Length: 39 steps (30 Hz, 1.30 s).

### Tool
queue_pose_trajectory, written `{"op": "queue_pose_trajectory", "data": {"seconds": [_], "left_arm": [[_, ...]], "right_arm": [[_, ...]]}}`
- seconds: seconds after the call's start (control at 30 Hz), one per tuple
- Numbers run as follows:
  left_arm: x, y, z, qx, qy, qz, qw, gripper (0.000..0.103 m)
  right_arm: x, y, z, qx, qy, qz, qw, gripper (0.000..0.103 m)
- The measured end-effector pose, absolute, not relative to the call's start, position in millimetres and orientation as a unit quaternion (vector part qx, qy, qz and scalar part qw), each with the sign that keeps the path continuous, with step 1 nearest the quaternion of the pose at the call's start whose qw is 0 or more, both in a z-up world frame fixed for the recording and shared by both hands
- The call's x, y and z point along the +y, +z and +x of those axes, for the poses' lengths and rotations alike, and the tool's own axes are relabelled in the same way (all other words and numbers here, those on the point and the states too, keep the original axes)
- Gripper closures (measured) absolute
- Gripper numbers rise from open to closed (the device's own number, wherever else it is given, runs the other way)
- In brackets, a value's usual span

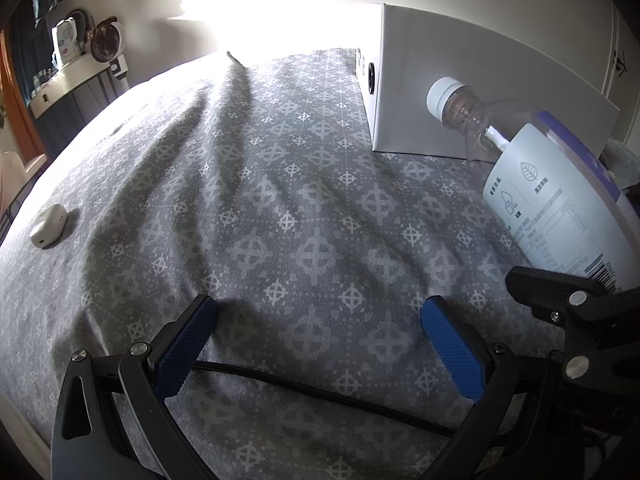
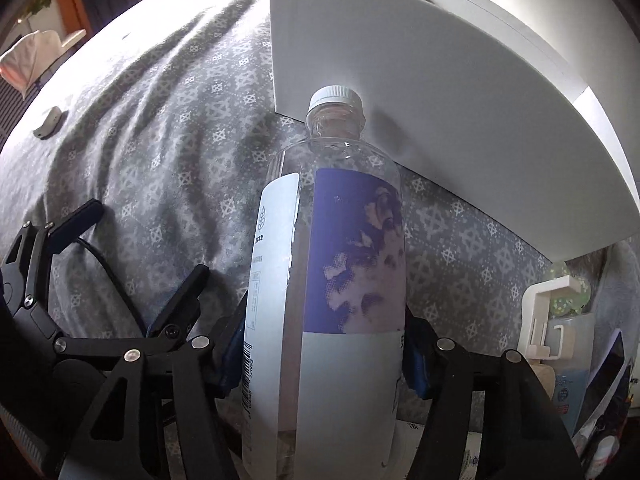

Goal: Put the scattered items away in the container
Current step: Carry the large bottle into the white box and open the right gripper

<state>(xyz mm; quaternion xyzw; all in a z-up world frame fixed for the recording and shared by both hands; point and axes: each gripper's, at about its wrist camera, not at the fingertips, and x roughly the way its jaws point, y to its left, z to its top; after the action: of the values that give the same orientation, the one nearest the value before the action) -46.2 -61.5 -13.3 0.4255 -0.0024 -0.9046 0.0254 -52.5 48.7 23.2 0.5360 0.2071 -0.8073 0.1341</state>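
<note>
A clear plastic bottle (image 2: 332,264) with a white cap and a purple and white label is held up off the bed, my right gripper (image 2: 324,352) shut on its lower body with a blue pad on each side. In the left wrist view the bottle (image 1: 552,184) leans in from the right, cap toward the white box (image 1: 460,92). That box (image 2: 440,120) stands on the grey patterned bedcover just beyond the cap. My left gripper (image 1: 320,308) stands open low over the cover with nothing between its fingers. A small white case (image 1: 48,226) lies far left.
A black cable (image 1: 320,396) runs across the cover below the left gripper's pads. At the right edge, a white-handled clear container (image 2: 560,320) and other clutter stand beside the bed. A shelf with a small fan (image 1: 106,42) stands past the bed's far left.
</note>
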Motion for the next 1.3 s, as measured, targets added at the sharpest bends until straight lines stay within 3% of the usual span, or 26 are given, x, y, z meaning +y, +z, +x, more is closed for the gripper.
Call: {"op": "queue_pose_trajectory", "data": {"seconds": [0.33,0.7,0.9,1.3], "left_arm": [[-61,-13,-46,-0.002,-0.905,0.426,0.025,0.000],[-61,-13,-46,-0.002,-0.905,0.426,0.025,0.000],[-61,-14,-46,-0.002,-0.905,0.426,0.025,0.000],[-61,-13,-46,-0.002,-0.905,0.426,0.025,0.000]], "right_arm": [[33,68,-8,0.368,-0.841,0.393,0.053,0.042],[26,145,-9,0.428,-0.877,0.216,-0.037,0.042],[17,158,-70,0.472,-0.859,0.189,-0.057,0.042],[20,120,-134,0.515,-0.823,0.229,-0.072,0.042]]}}
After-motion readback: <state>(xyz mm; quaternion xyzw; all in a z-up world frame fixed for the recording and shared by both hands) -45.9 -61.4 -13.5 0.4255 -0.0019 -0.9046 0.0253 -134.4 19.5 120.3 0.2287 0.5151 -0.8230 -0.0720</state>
